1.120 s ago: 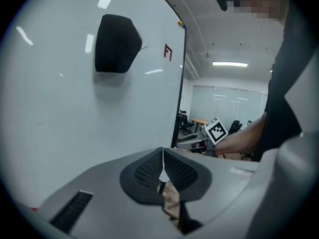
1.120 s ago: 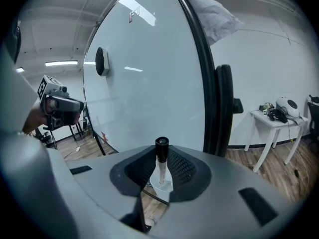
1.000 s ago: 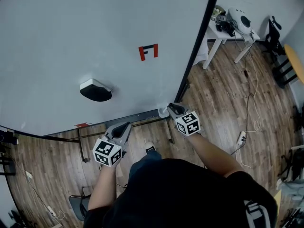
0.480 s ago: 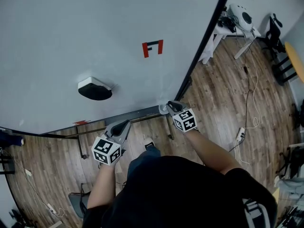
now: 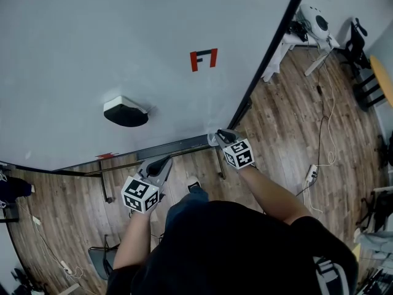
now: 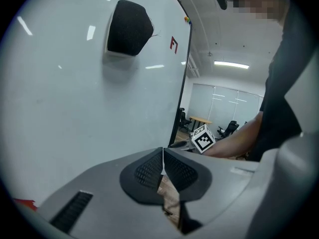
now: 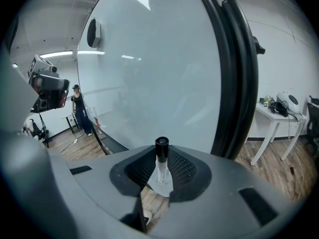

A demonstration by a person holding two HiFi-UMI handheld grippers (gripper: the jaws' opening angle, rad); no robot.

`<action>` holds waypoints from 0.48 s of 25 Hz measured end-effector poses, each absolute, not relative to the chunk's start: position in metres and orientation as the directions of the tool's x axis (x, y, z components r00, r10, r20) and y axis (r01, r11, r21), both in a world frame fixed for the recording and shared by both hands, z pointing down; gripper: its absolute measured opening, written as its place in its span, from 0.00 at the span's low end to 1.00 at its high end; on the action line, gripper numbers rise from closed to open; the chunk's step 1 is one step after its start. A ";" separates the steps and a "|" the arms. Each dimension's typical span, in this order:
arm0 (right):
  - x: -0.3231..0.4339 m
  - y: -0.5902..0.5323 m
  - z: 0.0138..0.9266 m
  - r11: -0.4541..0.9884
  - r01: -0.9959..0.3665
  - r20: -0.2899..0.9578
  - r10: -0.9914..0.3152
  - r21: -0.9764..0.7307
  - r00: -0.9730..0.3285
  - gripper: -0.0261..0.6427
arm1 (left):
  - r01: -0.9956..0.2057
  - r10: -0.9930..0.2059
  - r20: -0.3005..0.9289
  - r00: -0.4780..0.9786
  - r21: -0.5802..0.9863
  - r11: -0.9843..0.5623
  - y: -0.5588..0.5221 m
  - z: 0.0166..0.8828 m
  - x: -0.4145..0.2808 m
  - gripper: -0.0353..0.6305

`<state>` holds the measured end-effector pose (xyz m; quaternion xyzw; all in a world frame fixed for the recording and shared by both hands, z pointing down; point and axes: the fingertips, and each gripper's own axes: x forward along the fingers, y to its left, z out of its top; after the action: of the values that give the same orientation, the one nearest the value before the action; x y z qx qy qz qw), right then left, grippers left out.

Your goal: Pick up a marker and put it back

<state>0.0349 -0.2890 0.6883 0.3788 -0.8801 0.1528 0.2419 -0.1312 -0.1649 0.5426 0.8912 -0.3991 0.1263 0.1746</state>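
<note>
The left gripper (image 6: 163, 159), jaws pressed together and empty, faces a whiteboard (image 6: 75, 108) bearing a black eraser (image 6: 128, 28).

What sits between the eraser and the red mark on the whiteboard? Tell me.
Only bare whiteboard runs between the eraser and the red mark; the head view shows it plainly, the left gripper view too.
</note>
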 end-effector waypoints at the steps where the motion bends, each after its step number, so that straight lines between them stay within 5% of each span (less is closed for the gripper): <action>1: 0.035 -0.289 0.689 0.666 -0.741 0.542 -0.594 -0.083 -0.595 0.14 | -0.754 -0.666 0.364 0.651 0.211 -0.622 -0.165 0.543 -0.130 0.08; 12: 0.050 -0.296 0.679 0.657 -0.753 0.547 -0.619 -0.032 -0.564 0.29 | -0.714 -0.634 0.340 0.695 0.218 -0.665 -0.153 0.539 -0.116 0.08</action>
<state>0.0504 -0.2956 0.6788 0.3922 -0.8743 0.1322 0.2535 -0.1161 -0.1532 0.5385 0.9048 -0.3725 0.1182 0.1692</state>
